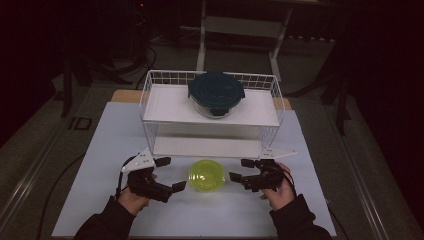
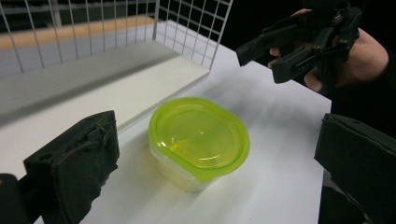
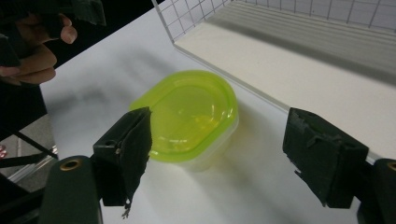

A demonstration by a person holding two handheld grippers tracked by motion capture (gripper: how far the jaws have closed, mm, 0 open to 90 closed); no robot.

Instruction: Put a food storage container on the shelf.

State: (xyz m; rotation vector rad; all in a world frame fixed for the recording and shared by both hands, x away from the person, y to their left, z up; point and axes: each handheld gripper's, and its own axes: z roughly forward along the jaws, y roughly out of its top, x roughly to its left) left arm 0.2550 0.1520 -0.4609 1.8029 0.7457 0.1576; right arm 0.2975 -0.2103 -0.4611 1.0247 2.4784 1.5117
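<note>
High view: one green-lidded tub (image 1: 206, 175), one dark-lidded bowl (image 1: 216, 93), two grippers.

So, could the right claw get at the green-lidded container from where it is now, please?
Probably yes: the right claw is open, facing the green-lidded container, with only bare table between them.

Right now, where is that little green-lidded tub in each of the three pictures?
High view: the green-lidded tub sits low in the middle, on the white table between the two tools.
Left gripper view: centre, just right of the near black jaw.
Right gripper view: centre, between the two black jaws.
Shared landmark: the white wire rack just behind it.
</note>
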